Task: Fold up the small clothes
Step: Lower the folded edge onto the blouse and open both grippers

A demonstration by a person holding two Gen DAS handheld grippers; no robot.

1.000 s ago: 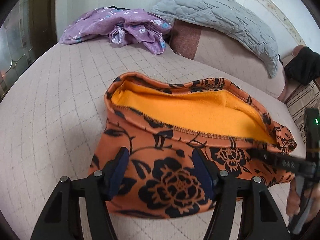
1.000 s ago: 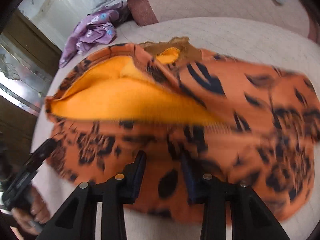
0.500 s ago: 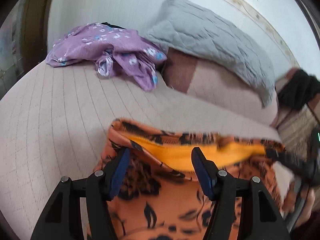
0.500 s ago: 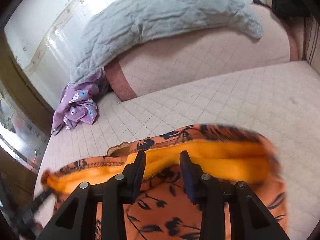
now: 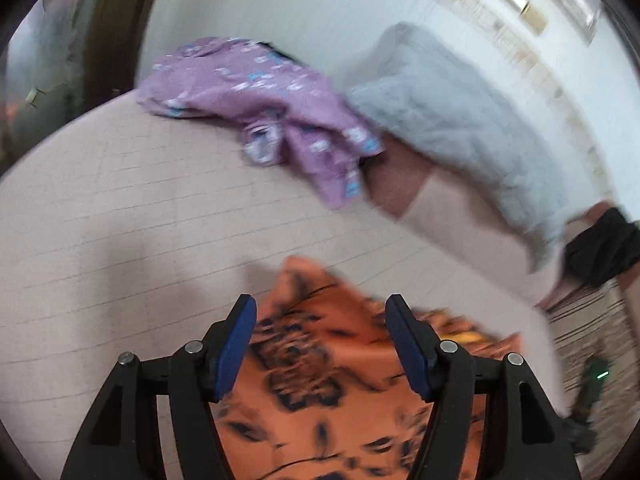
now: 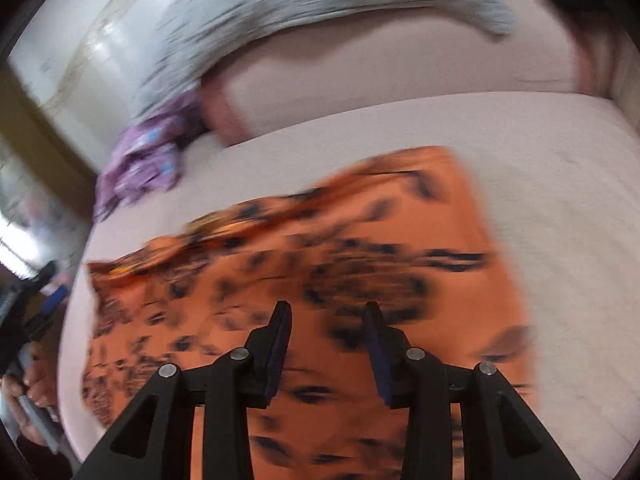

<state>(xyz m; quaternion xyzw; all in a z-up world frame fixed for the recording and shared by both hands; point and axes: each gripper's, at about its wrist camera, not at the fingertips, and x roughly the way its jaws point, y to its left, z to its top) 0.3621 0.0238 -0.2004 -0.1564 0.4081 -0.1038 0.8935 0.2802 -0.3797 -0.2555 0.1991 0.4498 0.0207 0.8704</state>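
Note:
An orange garment with a black flower print (image 6: 360, 256) lies spread on the pale quilted bed (image 6: 552, 184). It also shows in the left wrist view (image 5: 320, 364), blurred. My left gripper (image 5: 320, 320) is open, its blue pads (image 5: 236, 344) apart above the garment's left end. My right gripper (image 6: 326, 320) is open above the garment's near edge, and no cloth shows between its pads. Both views are motion-blurred.
A crumpled purple flowered garment (image 5: 272, 108) lies at the bed's far left. A grey quilted pillow (image 5: 460, 120) rests on a pink bolster (image 6: 400, 64) at the back. A dark item (image 5: 604, 244) sits at the far right.
The garment's yellow-lined opening, wide open a second ago, has dropped flat with the orange printed side up. Both wrist views swung up and then back down over the cloth.

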